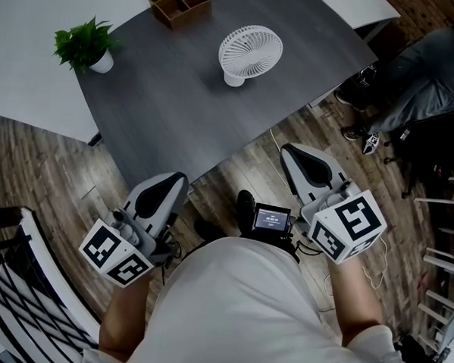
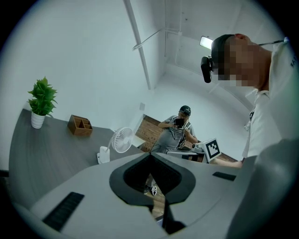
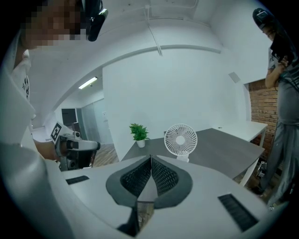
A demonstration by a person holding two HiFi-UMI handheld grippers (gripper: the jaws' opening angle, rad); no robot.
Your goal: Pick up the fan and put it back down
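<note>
Fan [image 1: 249, 54] stands upright on the dark desk [image 1: 177, 114], well ahead of the left tongs [image 1: 180, 179] and right tongs [image 1: 288, 150]. Both are pressed together, holding nothing, short of the desk's near edge. Only the left gripper view shows a seated person [image 2: 175, 133] beyond the desk.

This looks like an office or studio workroom. A dark grey worktop [image 1: 178, 106] adjoins white worktops [image 1: 29, 53] on a wood-plank floor [image 1: 52, 183]. The grey one carries desk things: a small potted plant [image 1: 86, 47], a wooden organiser [image 1: 180, 4] with compartments and a white desk fan [image 1: 249, 54]. The walls [image 3: 187, 84] are plain white, with a brick section [image 3: 261, 102], a ceiling strip light [image 3: 88, 83] and a glazed partition [image 3: 88, 121].
</note>
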